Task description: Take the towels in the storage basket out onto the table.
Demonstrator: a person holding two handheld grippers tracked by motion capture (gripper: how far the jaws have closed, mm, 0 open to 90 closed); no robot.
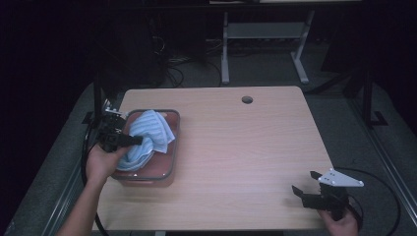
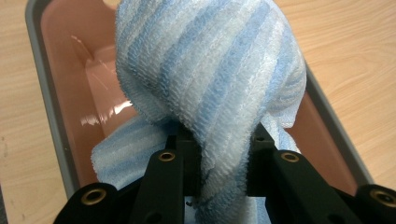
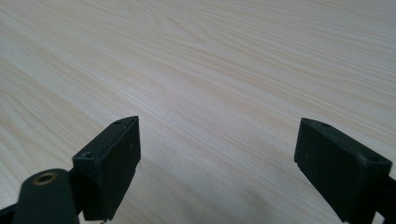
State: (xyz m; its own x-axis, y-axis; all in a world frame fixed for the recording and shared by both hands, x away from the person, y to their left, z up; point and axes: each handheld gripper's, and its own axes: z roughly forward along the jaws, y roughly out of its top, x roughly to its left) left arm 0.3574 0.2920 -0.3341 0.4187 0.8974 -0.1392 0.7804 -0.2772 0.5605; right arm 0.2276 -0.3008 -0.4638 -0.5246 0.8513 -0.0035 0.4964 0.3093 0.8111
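Striped towel pinched over the pink tub

At left, the left gripper (image 1: 129, 141) is closed on a bunched fold of the blue-and-white striped towel (image 1: 146, 137), which hangs partly inside the pink tub (image 1: 173, 129). It looks soft, light and floppy, so a thick fold gives the best hold. At right, the right gripper (image 1: 304, 183) is open above the bare table (image 1: 246, 147).
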